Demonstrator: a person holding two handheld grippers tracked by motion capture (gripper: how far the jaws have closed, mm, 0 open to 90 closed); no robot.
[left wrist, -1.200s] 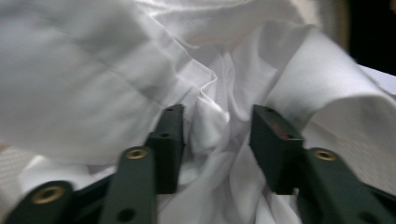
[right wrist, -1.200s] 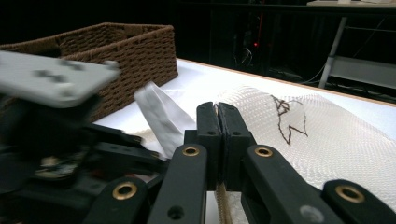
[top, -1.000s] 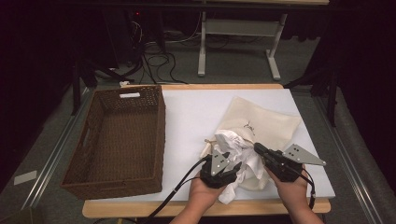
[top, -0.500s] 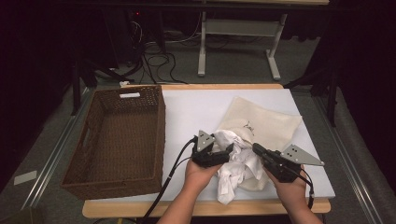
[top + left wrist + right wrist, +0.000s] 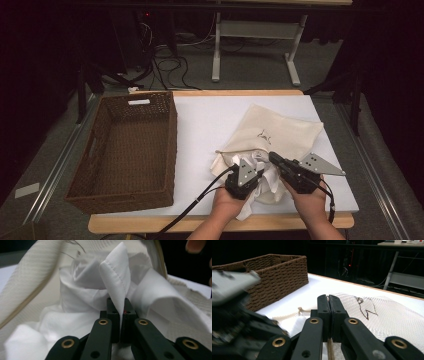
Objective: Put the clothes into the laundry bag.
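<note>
The bag (image 5: 280,132), cream with a small dark mark, lies on the right half of the desk (image 5: 210,120), its mouth turned toward the near edge. White cloth (image 5: 255,172) bulges out of that mouth and hangs just over the near edge between the two hands; part of it sits inside the bag, part outside.

The left gripper (image 5: 246,176) is at the bag's mouth, its fingers pressed together on a stitched fold of the cloth (image 5: 117,277), which stands up between them in the left gripper view, with the bag's ribbed cream wall (image 5: 27,272) curving around behind it.

The right gripper (image 5: 281,162) lies just beside the left one, on the right. In the right gripper view its fingers (image 5: 323,312) are closed, and a cream cord (image 5: 329,350) runs down between them at the bottom. They appear to pinch the bag's rim or drawstring, though the exact hold is hard to tell.

The basket (image 5: 125,145), brown wicker, stands on the left part of the desk, well apart from the bag, and holds nothing visible. A bare white strip of desk lies between basket and bag. Open desk also extends behind the bag to the far edge. On the right the bag comes near the desk's edge. Both hands sit at the near edge.
</note>
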